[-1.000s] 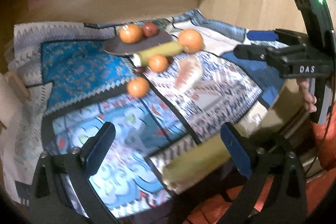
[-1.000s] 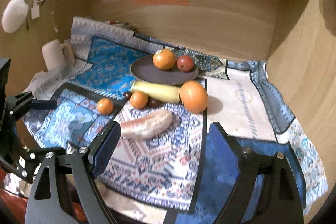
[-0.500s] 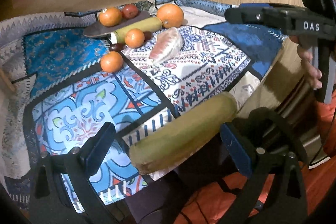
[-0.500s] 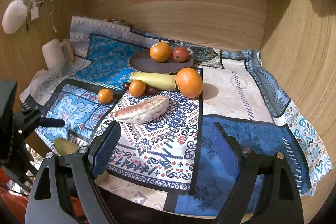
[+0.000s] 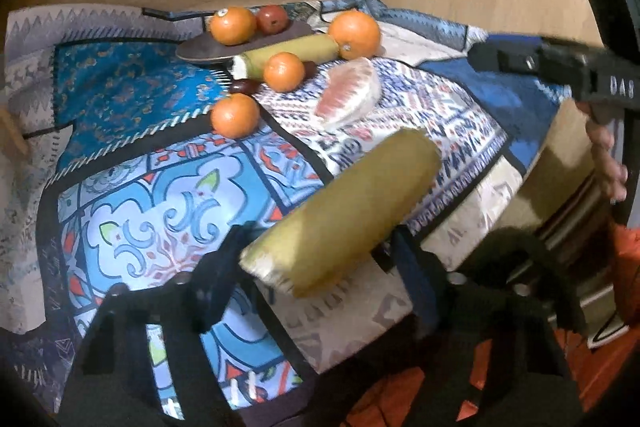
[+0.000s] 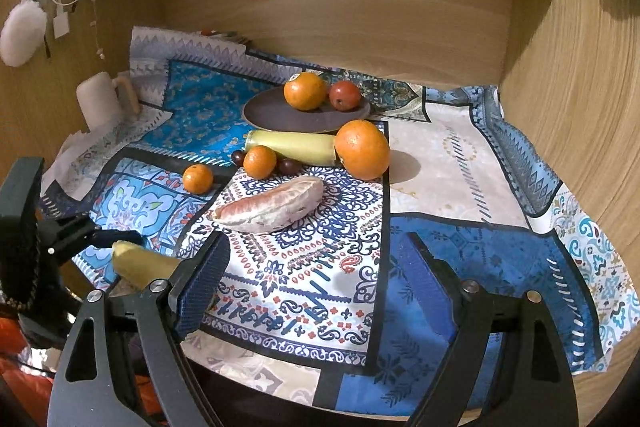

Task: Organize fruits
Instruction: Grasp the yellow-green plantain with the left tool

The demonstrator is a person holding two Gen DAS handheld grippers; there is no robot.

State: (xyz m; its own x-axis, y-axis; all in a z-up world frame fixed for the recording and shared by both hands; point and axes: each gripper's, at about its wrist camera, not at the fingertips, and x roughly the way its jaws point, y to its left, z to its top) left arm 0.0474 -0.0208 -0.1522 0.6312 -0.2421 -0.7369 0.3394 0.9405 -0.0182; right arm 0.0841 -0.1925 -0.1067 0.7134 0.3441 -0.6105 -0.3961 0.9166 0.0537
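The left gripper [image 5: 316, 259] now has its fingers closed onto the banana piece [image 5: 344, 215]; 0.5 s ago those fingers stood wide with the piece lying loose between them at the near table edge. The piece is now raised above the near edge of the cloth [image 5: 168, 211], tilted, cut end toward the camera. Judgement: the pick is complete and the carry to the plate [image 5: 208, 47] can start.

The right gripper [image 6: 316, 279] is empty, its fingers wide apart, above the near centre of the cloth.

View differences:
1. The left wrist view shows the grip on the piece. Motion blur hides the exact contact.
2. The right wrist view shows only the tip of the piece at near left. It shows the whole layout: the plate at far centre holds 1 orange [image 6: 305, 91] and 1 red fruit [image 6: 345, 95].
3. Off the plate lie a second banana piece [image 6: 292, 143], a large orange [image 6: 362, 149], 2 small oranges, dark small fruits and a pomelo segment [image 6: 270, 205].
4. A mug [image 6: 100, 103] stands far left, seen in the right wrist view only.
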